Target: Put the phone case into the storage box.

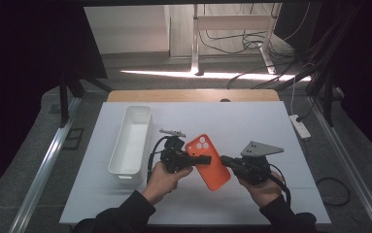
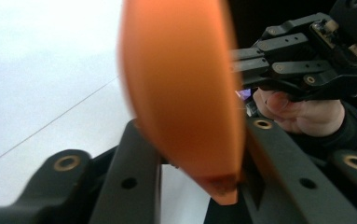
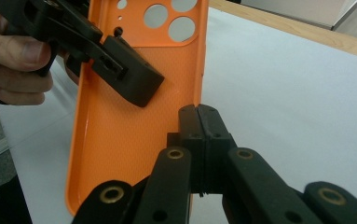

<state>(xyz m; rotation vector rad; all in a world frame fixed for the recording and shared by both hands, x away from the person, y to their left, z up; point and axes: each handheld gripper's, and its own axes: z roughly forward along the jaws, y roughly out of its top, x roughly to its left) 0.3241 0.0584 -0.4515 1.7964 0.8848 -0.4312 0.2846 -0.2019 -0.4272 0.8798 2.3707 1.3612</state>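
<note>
Orange case: held above the white surface, between both claws.
Left claw: clamped across the case's width.
Right claw: jaws together, pinching the case's edge.
Bin: left, well apart.

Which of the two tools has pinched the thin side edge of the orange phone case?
The right tool, shut on the orange phone case rim; the left tool straddles its flat faces.
</note>
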